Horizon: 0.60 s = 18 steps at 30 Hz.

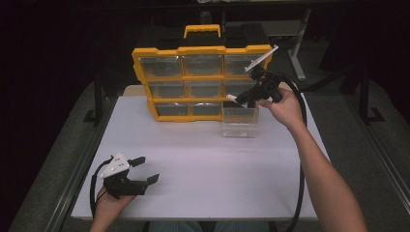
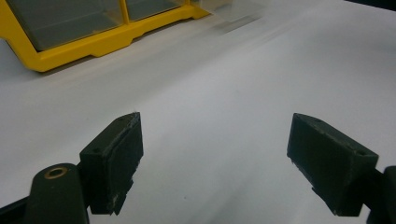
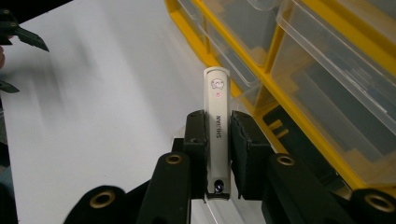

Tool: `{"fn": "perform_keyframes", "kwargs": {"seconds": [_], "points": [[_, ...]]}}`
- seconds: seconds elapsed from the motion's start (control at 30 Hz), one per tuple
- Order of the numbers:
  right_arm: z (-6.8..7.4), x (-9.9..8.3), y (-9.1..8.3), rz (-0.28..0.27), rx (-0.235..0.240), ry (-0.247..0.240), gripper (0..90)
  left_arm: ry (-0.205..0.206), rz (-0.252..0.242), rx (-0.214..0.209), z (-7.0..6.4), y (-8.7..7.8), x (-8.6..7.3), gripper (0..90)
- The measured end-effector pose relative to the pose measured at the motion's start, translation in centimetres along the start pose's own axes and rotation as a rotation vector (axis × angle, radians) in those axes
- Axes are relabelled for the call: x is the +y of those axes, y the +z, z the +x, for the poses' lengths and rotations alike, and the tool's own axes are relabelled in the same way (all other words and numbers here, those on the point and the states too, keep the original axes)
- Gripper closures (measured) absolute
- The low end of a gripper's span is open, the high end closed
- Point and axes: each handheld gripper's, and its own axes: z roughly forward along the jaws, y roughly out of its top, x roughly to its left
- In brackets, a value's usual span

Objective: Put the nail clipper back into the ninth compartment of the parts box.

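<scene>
A yellow organizer (image 1: 167,77) with clear drawers stands upright at the back of the white table (image 1: 208,169). One clear drawer (image 1: 239,123) sits out on the table in front of its lower right corner. Just above that drawer, my right gripper (image 1: 243,99) is shut on a slim white stick-shaped object (image 3: 217,93) with grey lettering, which juts past the jaws toward the organizer (image 3: 285,93). Near the front left edge, my left gripper (image 1: 149,169) rests low, its jaws wide apart and empty (image 2: 215,140). The organizer's yellow frame (image 2: 93,44) lies ahead of it.
A black handle-topped case (image 1: 203,34) stands behind the organizer. Table legs and a dark floor surround the table. White tabletop stretches between the two grippers.
</scene>
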Motion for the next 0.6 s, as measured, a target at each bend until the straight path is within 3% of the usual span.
{"fn": "perform_keyframes", "kwargs": {"seconds": [0.3,0.6], "points": [[-0.5,-0.5,0.4,0.005,-0.01,-0.003,75.8,-0.004,-0.01,-0.002,0.0,0.1,0.0,18.0],[-0.8,-1.2,1.0,0.01,-0.006,0.028,75.8,-0.008,-0.013,-0.003,0.0,0.1,-0.1,18.0]]}}
